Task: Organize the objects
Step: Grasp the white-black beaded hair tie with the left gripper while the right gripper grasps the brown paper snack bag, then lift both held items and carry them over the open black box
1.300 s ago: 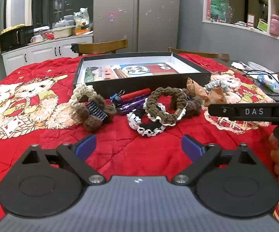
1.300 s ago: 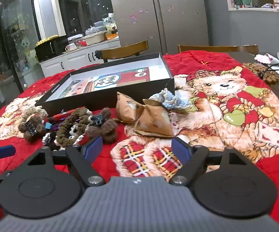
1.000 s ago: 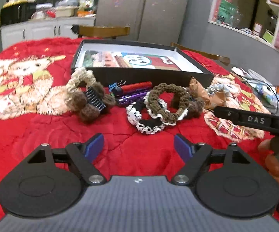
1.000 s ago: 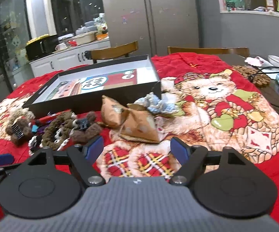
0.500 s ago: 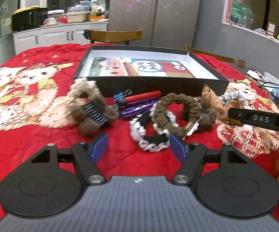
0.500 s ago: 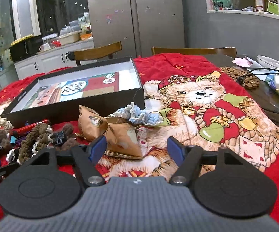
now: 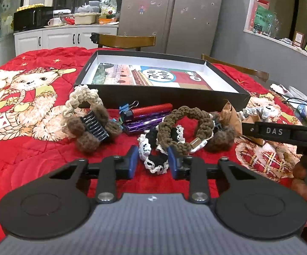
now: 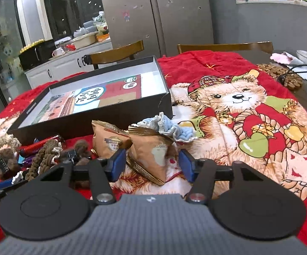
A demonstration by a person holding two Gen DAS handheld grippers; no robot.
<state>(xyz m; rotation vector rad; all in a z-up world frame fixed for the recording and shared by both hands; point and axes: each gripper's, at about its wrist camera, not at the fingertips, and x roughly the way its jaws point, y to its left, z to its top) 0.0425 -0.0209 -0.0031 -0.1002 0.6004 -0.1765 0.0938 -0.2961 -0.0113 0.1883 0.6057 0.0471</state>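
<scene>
A shallow black box (image 7: 166, 96) with a printed sheet inside lies on the red bear blanket (image 7: 32, 148); it also shows in the right wrist view (image 8: 102, 116). In front of it lie a black-and-white scrunchie (image 7: 153, 148), a brown crocheted ring (image 7: 185, 123), a brown hair claw (image 7: 89, 127) and red and purple tubes (image 7: 149, 114). My left gripper (image 7: 153, 161) is open, its pads either side of the scrunchie. My right gripper (image 8: 152, 164) is open around a brown snack packet (image 8: 151, 155), next to a second packet (image 8: 108, 140) and a blue cloth (image 8: 170, 127).
Wooden chairs (image 8: 223, 46) stand at the table's far side. Cables, a woven coaster (image 8: 285, 76) and small items lie on the bare table at the right. The right gripper's body (image 7: 281, 133) and the hand holding it show in the left wrist view.
Both grippers have moved forward and down toward the pile and narrowed: the left now straddles the scrunchie, the right straddles the brown packet.
</scene>
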